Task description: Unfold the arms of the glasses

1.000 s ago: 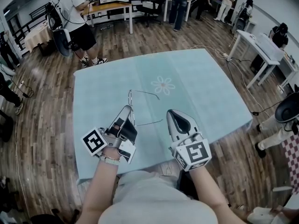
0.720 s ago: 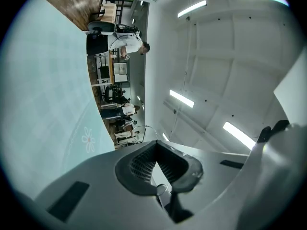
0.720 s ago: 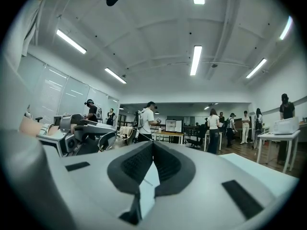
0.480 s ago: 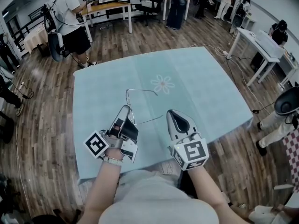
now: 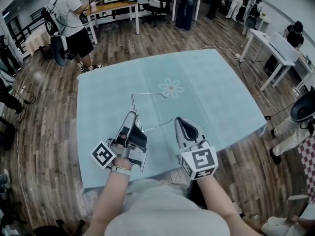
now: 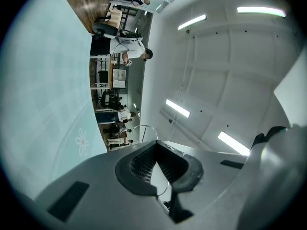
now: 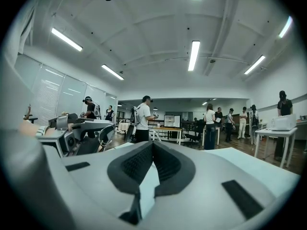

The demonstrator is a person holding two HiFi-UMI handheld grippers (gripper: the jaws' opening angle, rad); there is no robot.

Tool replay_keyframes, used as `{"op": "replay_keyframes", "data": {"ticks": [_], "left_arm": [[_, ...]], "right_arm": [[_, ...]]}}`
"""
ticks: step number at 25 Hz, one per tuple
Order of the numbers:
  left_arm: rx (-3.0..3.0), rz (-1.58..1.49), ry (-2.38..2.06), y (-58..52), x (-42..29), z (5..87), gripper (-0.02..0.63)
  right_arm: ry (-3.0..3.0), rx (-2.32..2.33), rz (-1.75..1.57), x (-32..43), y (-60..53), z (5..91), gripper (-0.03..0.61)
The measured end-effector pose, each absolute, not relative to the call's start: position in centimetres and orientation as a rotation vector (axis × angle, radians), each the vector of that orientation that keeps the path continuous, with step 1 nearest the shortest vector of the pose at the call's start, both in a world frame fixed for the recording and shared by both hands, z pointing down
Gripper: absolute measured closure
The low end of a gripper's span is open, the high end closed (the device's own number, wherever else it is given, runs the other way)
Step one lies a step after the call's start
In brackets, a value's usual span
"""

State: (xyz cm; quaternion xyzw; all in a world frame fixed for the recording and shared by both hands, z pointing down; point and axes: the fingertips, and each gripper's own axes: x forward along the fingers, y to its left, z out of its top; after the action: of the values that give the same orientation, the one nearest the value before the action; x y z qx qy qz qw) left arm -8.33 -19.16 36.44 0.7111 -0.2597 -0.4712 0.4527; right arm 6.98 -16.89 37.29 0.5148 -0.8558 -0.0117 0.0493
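Thin wire-framed glasses (image 5: 134, 104) hang above the pale blue tablecloth (image 5: 211, 92). My left gripper (image 5: 133, 117) is shut on the frame near one hinge, and one lens loop (image 6: 144, 128) rises above its closed jaws in the left gripper view. One arm of the glasses (image 5: 157, 125) runs right from there and ends at the tip of my right gripper (image 5: 178, 120), which is shut on its end. The other arm (image 5: 152, 94) points away over the cloth. The right gripper view shows closed pads (image 7: 139, 164) and, at left, the left gripper (image 7: 79, 138) with a lens.
A flower print (image 5: 171, 88) marks the cloth beyond the glasses. The table's front edge lies just under my hands. Several people stand on the wood floor behind; a wooden desk (image 5: 115, 6) is at the back and a white table (image 5: 275, 48) to the right.
The held arm's end has risen and swung further out from the frame with the right gripper's tip. The frame has tilted slightly in the left gripper. Both hands stayed nearly in place.
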Motion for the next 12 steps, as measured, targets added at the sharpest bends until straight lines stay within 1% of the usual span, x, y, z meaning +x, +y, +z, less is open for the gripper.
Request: {"op": "replay_keyframes", "data": {"ticks": [12], "left_arm": [[1.744, -1.199, -0.633, -19.11, -8.10, 36.68, 0.606]], "right_arm": [[-2.586, 1.633, -0.008, 7.75, -17.15, 37.48, 0.572]]}}
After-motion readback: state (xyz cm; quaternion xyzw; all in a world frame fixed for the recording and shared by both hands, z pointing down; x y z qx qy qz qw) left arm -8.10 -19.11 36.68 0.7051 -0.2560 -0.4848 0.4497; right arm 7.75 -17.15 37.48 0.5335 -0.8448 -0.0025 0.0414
